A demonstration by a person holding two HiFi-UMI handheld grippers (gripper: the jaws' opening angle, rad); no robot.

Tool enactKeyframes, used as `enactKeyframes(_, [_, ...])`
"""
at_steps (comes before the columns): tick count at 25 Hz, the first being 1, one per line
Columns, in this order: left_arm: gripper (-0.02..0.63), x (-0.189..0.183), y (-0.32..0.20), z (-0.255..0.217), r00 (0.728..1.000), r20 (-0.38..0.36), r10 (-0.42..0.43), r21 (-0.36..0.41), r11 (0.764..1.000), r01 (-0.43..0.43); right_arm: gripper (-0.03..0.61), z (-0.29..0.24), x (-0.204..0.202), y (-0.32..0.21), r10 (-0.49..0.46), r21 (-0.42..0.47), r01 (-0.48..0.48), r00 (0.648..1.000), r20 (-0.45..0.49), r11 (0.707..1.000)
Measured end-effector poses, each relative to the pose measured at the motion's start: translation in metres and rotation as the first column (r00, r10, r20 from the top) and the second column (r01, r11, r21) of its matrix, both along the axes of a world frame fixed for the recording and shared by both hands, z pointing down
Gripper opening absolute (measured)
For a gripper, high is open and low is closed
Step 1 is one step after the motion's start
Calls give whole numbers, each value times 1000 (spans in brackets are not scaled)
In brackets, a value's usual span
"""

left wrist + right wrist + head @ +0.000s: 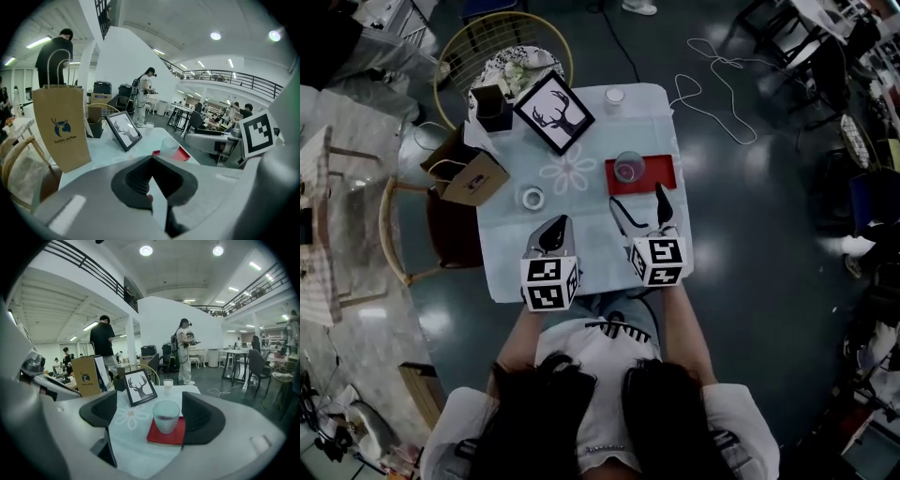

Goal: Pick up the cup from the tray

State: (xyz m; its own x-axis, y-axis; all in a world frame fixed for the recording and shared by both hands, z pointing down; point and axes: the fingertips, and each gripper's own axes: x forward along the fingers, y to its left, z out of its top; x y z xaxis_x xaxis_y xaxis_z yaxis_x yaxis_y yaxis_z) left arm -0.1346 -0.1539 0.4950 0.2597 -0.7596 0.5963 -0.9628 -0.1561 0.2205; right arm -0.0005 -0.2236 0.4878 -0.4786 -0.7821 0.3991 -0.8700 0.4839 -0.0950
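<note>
Cup (629, 167): stood upright on the left part of the red tray (661, 174), toward the far right of the table (511, 272); frosted, with a dark trace inside; nothing touched it.
Right gripper (639, 208): jaws spread wide and empty; in its own view the cup (166, 416) sat framed in the gap between the pads, but farther off and well short of contact; the width looked set to clear the cup's sides on the way in.
Left gripper (554, 231): jaws pressed together on nothing; it hovered at the near left, clear of the tray, probably parked so as not to crowd the reach.
Tray: lay flat near the table's right edge, on the right gripper's side, which would explain that hand taking the job.
Neighbours: a framed deer picture (553, 112) and a paper bag (473, 178) stood to the left, a roll of tape (532, 198) nearer; all apart from the tray.
Stage, as I judged it: approach; lift not yet begun.
Risk: a light cup could tip if one pad met it first.
</note>
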Motion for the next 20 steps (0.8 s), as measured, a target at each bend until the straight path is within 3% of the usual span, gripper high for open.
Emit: enactKeyframes(20, [0,7,-57,57,997,41,-65,-143,987,70,469,101,-13,-88,-82,-121,69,991,-110,990])
